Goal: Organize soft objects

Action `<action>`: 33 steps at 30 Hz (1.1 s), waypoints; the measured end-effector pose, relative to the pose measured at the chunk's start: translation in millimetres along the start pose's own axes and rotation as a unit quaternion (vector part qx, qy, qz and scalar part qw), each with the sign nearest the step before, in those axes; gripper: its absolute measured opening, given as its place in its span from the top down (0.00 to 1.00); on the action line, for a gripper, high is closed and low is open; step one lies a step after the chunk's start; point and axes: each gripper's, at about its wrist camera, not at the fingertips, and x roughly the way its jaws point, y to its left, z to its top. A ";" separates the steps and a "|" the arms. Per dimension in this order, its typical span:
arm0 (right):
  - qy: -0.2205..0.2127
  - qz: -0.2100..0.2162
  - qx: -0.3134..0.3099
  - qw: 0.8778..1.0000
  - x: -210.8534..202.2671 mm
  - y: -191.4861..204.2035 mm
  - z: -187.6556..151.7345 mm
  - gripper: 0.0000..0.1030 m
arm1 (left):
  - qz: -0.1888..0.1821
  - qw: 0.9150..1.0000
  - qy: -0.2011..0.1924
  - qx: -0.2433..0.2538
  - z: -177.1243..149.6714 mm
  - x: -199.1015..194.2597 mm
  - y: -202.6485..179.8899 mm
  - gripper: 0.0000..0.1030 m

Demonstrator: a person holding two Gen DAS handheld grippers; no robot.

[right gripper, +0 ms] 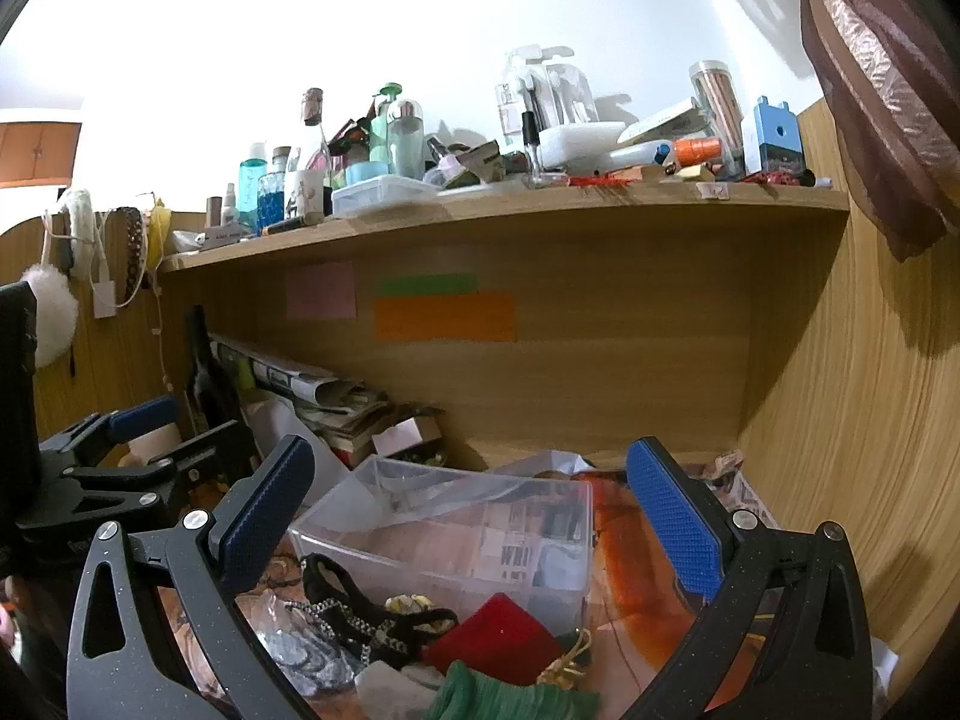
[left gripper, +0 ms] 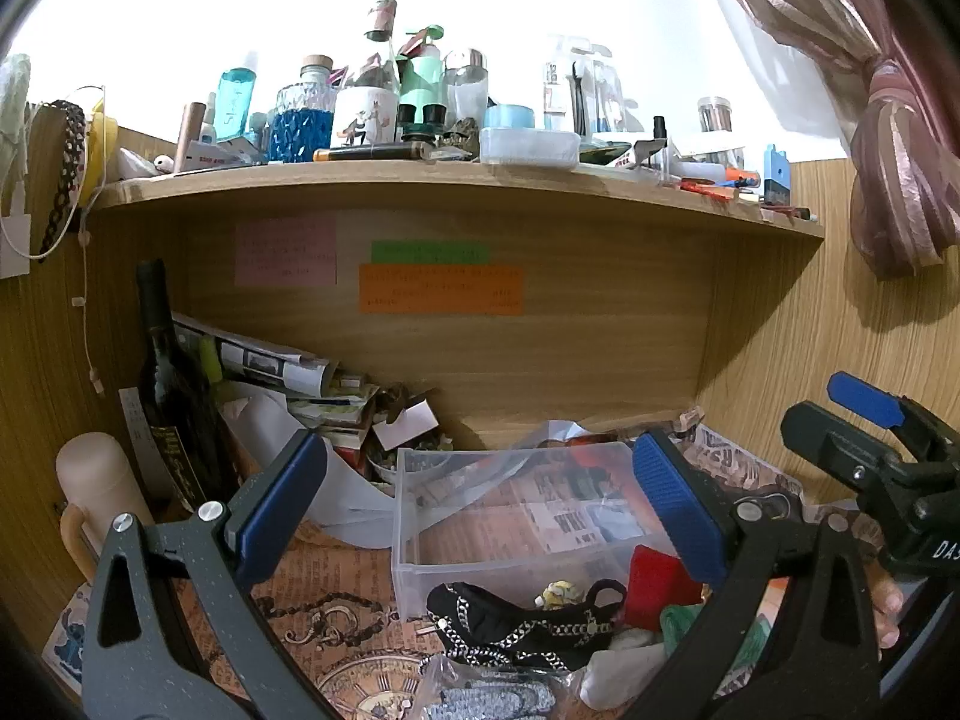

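1. The left gripper [left gripper: 474, 504] has its two blue pads wide apart and holds nothing. The right gripper [right gripper: 474, 516] is the same, wide apart and holding nothing.
2. Just below and in front of both grippers lies a pile of soft things: a black pouch with a chain [left gripper: 522, 618], a red cloth [right gripper: 498, 636], a green pleated cloth [right gripper: 510, 699].
3. Right behind the pile is a clear plastic box [left gripper: 510, 516], and it looks almost bare inside.
4. I think these things are light and floppy. They will sag, so pinch a thick fold in the middle.
5. The chain may slip or dangle, so grab the pouch by its cloth.
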 end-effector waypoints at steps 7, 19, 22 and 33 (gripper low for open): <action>0.032 0.003 0.005 0.999 10.1 -5.3 -6.9 0.00 | -0.005 1.000 0.017 0.000 -6.5 6.0 1.0 0.00; 0.099 -0.017 0.004 0.995 18.0 -25.3 -38.3 0.12 | -0.024 0.989 0.141 -0.024 -51.0 39.6 25.6 0.13; 0.121 -0.014 0.006 0.993 19.7 -30.1 -47.2 0.13 | -0.030 0.983 0.176 -0.034 -66.5 47.7 30.6 0.16; 0.208 0.011 0.022 0.978 30.5 -33.2 -84.4 0.13 | -0.041 0.967 0.252 -0.019 -114.8 57.5 24.4 0.16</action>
